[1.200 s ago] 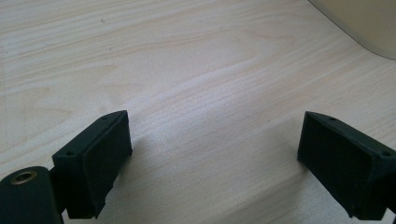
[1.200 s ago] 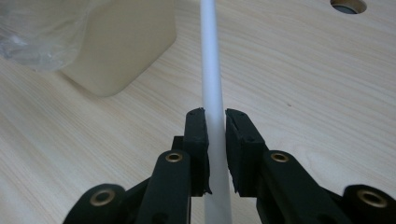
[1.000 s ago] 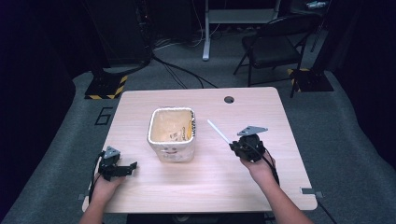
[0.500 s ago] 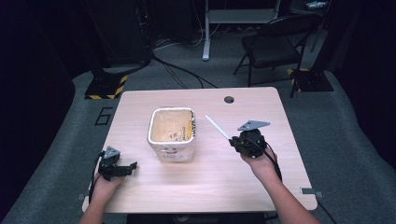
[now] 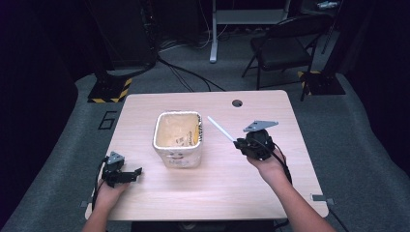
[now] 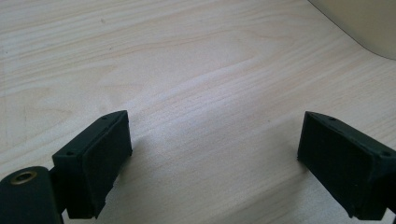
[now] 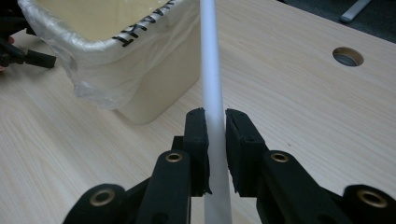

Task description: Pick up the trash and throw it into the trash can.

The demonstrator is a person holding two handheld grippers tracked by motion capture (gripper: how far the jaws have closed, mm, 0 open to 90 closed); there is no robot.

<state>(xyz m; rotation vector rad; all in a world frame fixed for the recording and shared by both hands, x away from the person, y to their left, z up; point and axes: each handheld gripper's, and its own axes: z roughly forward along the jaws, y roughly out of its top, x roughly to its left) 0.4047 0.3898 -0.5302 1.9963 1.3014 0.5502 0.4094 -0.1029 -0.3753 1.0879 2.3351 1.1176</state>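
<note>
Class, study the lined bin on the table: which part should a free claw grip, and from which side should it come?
Grip the rim of the bin from above, one jaw inside and one outside. The near-upright wall is thin there, the top is open, and the left claw, open, sits on that side.

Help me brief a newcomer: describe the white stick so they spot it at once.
Start at the wooden table and find the cream bin lined with plastic. Just right of it, the right gripper clamps a thin white stick angled toward the bin, the only slender straight white thing there.
</note>
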